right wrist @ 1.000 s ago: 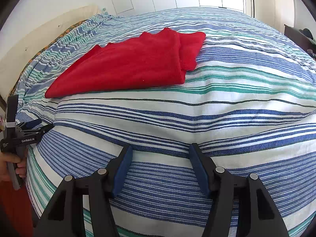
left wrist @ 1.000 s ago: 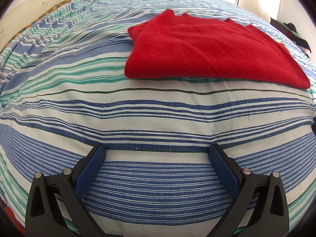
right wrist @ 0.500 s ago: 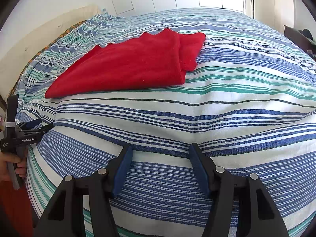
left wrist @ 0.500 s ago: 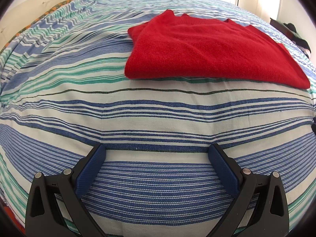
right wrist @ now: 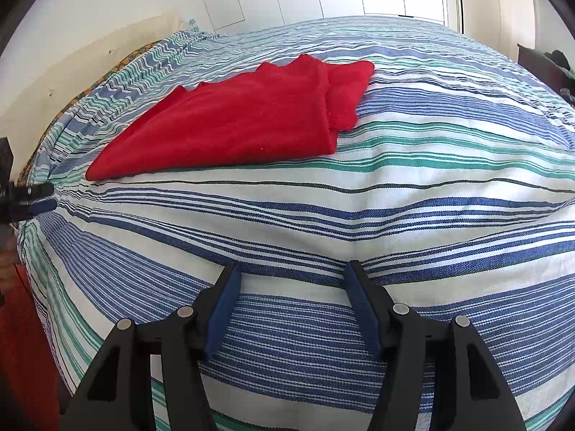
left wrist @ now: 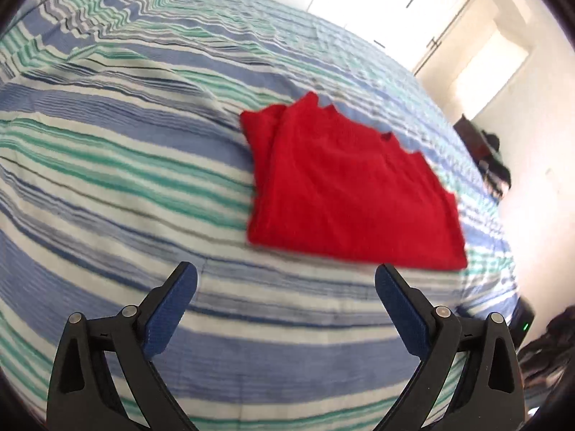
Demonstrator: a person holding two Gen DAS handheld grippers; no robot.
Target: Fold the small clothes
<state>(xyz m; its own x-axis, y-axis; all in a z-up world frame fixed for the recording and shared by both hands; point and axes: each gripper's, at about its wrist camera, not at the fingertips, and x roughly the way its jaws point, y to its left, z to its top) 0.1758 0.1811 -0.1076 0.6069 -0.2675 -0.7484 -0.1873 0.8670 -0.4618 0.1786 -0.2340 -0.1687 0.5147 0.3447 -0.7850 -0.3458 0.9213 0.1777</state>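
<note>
Red garment (left wrist: 345,186) lying flat near the middle of the bed (left wrist: 107,165), already doubled over once, one narrow flap peeking out along its side edge. Looks like mid-fold: another pass needed to bring it down to a compact bundle. Left gripper (left wrist: 285,280) hovering just short of the garment's near edge, jaws spread wide, nothing between them. Right gripper (right wrist: 291,280) over the striped cover by the near edge of the bed, well apart from the cloth, jaws about half open and empty too.

Next move, by the look of it: down onto a near corner of the red cloth, pinching all layers together, with the other gripper taking the matching corner so the fold comes over square. Risk of catching the bedspread along with the knit.

Against a second ago: left view swung and tilted, picture blurred, garment now sitting closer to the jaws and seen from higher up. Right view unchanged, same stripes under the same jaws.
</note>
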